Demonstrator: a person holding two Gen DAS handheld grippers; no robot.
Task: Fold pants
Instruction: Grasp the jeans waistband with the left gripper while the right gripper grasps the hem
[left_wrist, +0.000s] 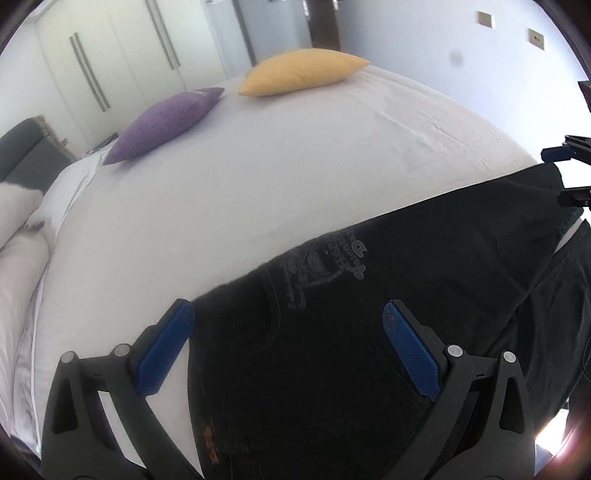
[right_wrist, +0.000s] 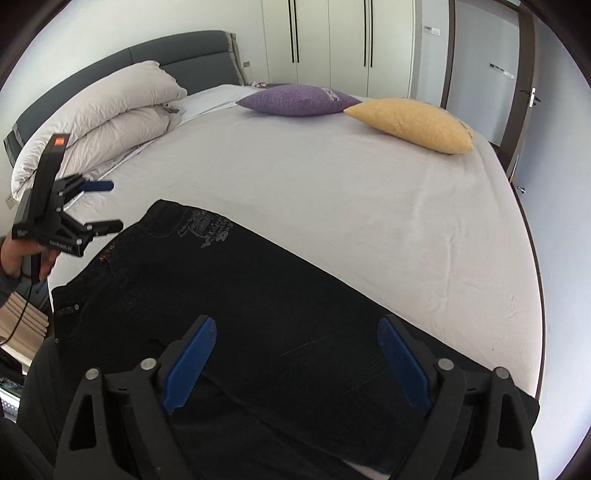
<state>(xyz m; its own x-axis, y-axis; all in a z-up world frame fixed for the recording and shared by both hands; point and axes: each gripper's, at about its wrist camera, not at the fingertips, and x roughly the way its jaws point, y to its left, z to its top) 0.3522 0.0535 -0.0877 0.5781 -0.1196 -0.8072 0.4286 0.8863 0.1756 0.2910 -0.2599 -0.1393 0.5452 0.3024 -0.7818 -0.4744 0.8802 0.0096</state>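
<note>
Pants (left_wrist: 369, 295), black, fill the lower centre and right of the left wrist view, spread flat on the white bed sheet (left_wrist: 258, 177); a grey printed emblem (left_wrist: 321, 262) sits mid-frame. Left gripper (left_wrist: 288, 347) at bottom, blue pads (left_wrist: 162, 354) spread wide, nothing between them; left pad over the sheet at the pants' edge, right pad over the fabric. Contact with the cloth cannot be told. Right gripper (left_wrist: 565, 173) shows at the right edge, fingers apart. Purple pillow (left_wrist: 166, 125) and yellow pillow (left_wrist: 303, 72) lie upper left and upper centre.

Right wrist view: pants (right_wrist: 258, 295) run from centre left to lower right, waistband with button (right_wrist: 76, 306) at left. Right gripper (right_wrist: 295, 362) at bottom, pads wide apart over the fabric, holding nothing. Left gripper (right_wrist: 107, 206) at middle left, fingers apart, empty, beside the waist end. Folded duvet (right_wrist: 103, 118) upper left, before the grey headboard (right_wrist: 177, 51).
</note>
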